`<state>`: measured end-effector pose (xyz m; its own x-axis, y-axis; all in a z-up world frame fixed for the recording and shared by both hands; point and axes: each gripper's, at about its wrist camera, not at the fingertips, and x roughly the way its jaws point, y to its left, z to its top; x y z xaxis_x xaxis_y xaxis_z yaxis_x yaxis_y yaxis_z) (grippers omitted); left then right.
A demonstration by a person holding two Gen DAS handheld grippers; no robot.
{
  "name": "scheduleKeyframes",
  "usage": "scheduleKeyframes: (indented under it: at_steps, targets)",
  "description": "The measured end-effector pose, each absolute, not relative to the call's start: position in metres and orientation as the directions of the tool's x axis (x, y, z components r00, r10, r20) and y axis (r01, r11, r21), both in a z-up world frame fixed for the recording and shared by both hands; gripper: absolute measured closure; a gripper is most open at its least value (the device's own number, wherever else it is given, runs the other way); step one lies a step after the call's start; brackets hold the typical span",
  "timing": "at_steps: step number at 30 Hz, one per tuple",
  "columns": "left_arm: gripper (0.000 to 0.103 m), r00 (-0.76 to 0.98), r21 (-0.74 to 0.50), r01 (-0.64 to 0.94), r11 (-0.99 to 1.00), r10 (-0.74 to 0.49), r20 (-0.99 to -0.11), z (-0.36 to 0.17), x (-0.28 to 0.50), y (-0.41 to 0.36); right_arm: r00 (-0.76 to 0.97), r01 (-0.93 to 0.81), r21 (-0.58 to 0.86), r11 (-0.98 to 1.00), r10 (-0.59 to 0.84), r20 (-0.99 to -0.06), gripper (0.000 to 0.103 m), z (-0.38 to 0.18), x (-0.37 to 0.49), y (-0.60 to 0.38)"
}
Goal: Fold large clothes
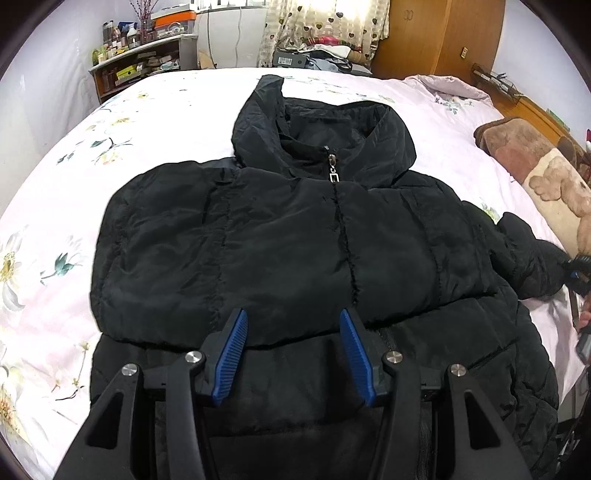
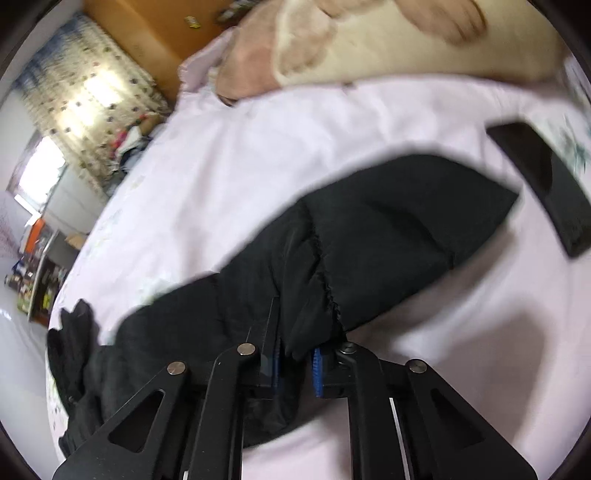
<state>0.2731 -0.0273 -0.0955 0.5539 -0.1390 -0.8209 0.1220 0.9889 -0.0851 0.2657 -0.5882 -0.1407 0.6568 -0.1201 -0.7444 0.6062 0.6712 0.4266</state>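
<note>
A black hooded puffer jacket [image 1: 295,236] lies front up on the bed, zipped, hood toward the far side. Its left sleeve is folded across the chest. My left gripper [image 1: 293,328] is open and empty, hovering over the jacket's lower front. The jacket's right sleeve [image 2: 388,236] stretches out over the sheet. My right gripper [image 2: 297,354] is shut on this sleeve, with black fabric bunched between the blue pads [image 2: 317,373]. The right gripper also shows at the right edge of the left wrist view [image 1: 578,275], at the sleeve's end [image 1: 532,266].
The bed has a pale pink floral sheet [image 1: 74,184]. A brown and cream plush blanket [image 1: 535,166] lies on the right side. A black phone [image 2: 543,184] lies on the sheet beside the sleeve. Shelves [image 1: 140,62] and a wooden wardrobe [image 1: 436,33] stand behind the bed.
</note>
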Motion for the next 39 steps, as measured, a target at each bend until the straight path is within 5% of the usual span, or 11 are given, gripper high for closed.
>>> scheduleKeyframes:
  at_steps: [7,15,25,32,39]
  targets:
    - [0.049,0.582,-0.098,0.105,0.990,-0.142,-0.801,-0.075,0.260,-0.011,0.780,0.428,0.407,0.807,-0.102,-0.618,0.092,-0.034,0.274,-0.524]
    - [0.048,0.624,-0.139,0.069,0.988,-0.151,-0.766,-0.051,0.247,0.014,0.827,0.136,0.376,0.917,0.104,-0.552,0.092,0.028,0.307,-0.400]
    - [0.048,0.631,-0.163,-0.008,0.987,-0.122,-0.766,-0.053,0.232,0.056,0.663,-0.091,0.320,0.943,0.298,-0.687,0.089,-0.044,0.345,-0.254]
    - [0.049,0.620,-0.170,-0.037,0.985,-0.111,-0.777,-0.061,0.230,0.071,0.515,-0.138,0.336,0.932,0.357,-0.779,0.065,-0.119,0.356,-0.208]
    - [0.048,0.634,-0.184,-0.011,0.983,-0.135,-0.761,-0.053,0.237,0.061,0.483,-0.206,0.398,0.894,0.447,-0.753,0.048,-0.111,0.343,-0.198]
